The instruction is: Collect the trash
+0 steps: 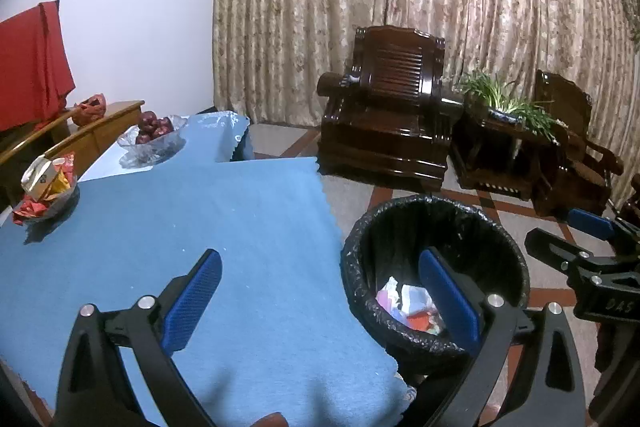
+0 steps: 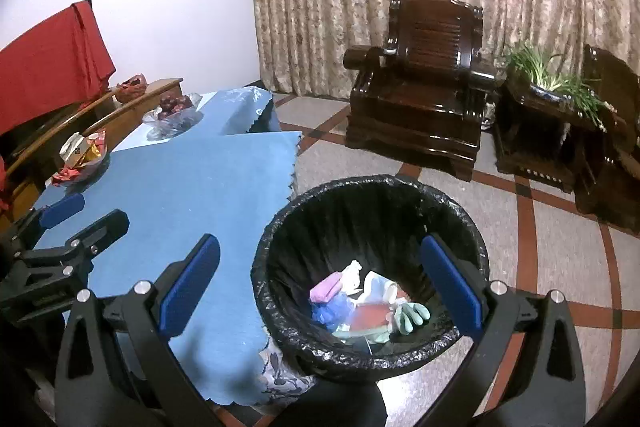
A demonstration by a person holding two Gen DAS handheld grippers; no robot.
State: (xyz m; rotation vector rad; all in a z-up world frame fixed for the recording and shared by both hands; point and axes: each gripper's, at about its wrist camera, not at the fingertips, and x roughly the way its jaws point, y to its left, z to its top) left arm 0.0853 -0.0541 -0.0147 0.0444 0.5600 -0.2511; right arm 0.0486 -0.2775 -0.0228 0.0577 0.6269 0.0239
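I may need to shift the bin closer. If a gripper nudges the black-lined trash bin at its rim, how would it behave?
The trash bin probably slides or tips easily: it holds only light scraps like a green glove. Its bag liner looks thin and crinkled, so it would likely slip or bunch.

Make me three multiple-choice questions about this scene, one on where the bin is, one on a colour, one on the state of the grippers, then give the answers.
1. Where is the bin?
A. on the table
B. on the floor beside the table
C. on the armchair

2. What colour is the tablecloth?
A. blue
B. green
C. white

3. How are the two hand-held grippers?
A. both shut on trash
B. one open, one shut
C. both open and empty

Answers:
1 B, the bin stands on the tiled floor at the table's edge.
2 A, the cloth is light blue.
3 C, the left hand-held gripper and the right hand-held gripper both show spread fingers with nothing between.
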